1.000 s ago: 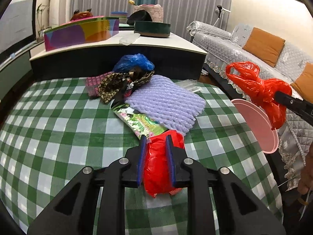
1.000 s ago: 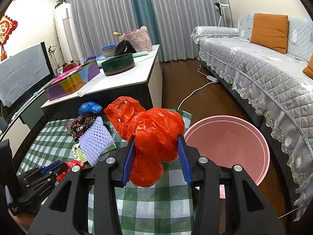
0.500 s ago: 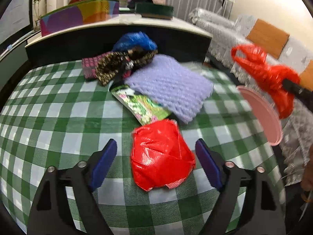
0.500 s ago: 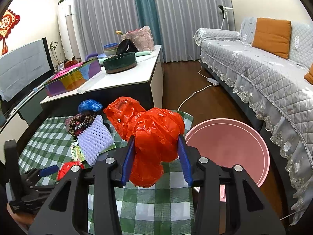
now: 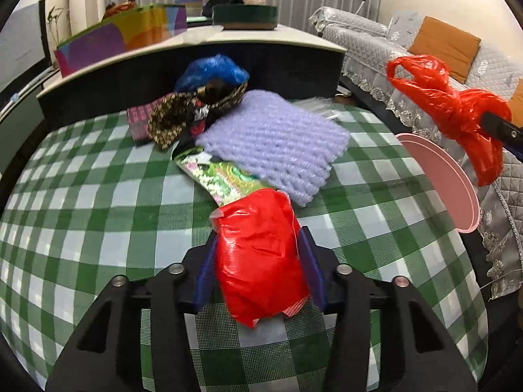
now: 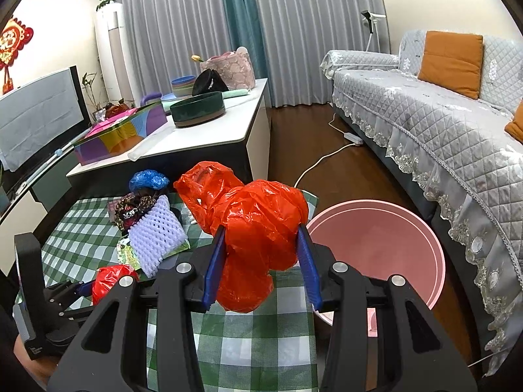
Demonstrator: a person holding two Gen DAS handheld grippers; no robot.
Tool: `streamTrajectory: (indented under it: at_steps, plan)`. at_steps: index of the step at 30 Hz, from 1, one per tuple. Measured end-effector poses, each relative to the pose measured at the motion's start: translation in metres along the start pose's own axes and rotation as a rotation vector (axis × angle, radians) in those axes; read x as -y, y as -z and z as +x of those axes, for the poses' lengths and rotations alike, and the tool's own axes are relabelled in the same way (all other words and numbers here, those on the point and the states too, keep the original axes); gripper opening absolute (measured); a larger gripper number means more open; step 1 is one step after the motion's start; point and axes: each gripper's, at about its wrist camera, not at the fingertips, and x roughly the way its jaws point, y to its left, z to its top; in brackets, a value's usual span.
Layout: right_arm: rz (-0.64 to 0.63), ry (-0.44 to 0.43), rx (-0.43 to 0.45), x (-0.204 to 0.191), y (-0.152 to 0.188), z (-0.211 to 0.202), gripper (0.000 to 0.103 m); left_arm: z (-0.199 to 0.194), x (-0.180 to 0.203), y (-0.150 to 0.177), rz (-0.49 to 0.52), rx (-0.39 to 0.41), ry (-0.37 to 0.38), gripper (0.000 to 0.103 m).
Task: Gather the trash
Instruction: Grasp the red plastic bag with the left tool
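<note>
A crumpled red packet lies on the green checked tablecloth, in front of the other trash. My left gripper straddles it with its jaws closing, and both blue pads touch the packet's sides. The right wrist view shows the same packet at lower left. My right gripper is shut on a bunched orange-red plastic bag and holds it in the air above the table's right edge. From the left wrist view, that bag hangs at the far right. A pink basin stands on the floor beside the table.
A purple knitted cloth, a green snack wrapper, a patterned cloth and a blue bag lie piled at the table's far side. Behind them stands a white-topped counter with boxes and bowls. A grey sofa runs along the right.
My left gripper let go of the red packet, spread wide, and has closed in on it again at a wider hold. The right gripper and its bag have not moved.
</note>
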Motion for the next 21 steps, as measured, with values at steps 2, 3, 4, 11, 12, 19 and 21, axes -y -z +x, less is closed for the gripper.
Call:
streamTrajectory:
  at_steps: [2, 3, 4, 11, 12, 19, 21]
  plan:
    - [0.000, 0.000, 0.002, 0.000, -0.001, -0.001, 0.043, -0.004, 0.003, 0.000, 0.017, 0.017, -0.005, 0.042]
    - [0.001, 0.000, 0.003, 0.000, -0.001, -0.002, 0.043, -0.006, 0.003, 0.000, 0.020, 0.024, -0.008, 0.041]
    - [0.001, 0.000, 0.004, 0.000, -0.001, -0.002, 0.043, -0.008, 0.003, -0.001, 0.021, 0.033, -0.011, 0.041]
    - [0.003, 0.014, 0.023, 0.005, -0.003, -0.011, 0.043, -0.029, 0.007, -0.008, 0.049, 0.117, -0.033, 0.040]
    - [0.005, 0.018, 0.027, 0.006, -0.003, -0.013, 0.043, -0.031, 0.008, -0.009, 0.053, 0.123, -0.034, 0.040]
    - [-0.025, 0.059, 0.068, 0.010, -0.008, -0.028, 0.043, -0.045, 0.017, -0.013, 0.061, 0.163, -0.023, 0.040]
    - [-0.039, 0.070, 0.077, 0.010, -0.008, -0.032, 0.043, -0.048, 0.021, -0.015, 0.062, 0.173, -0.017, 0.040]
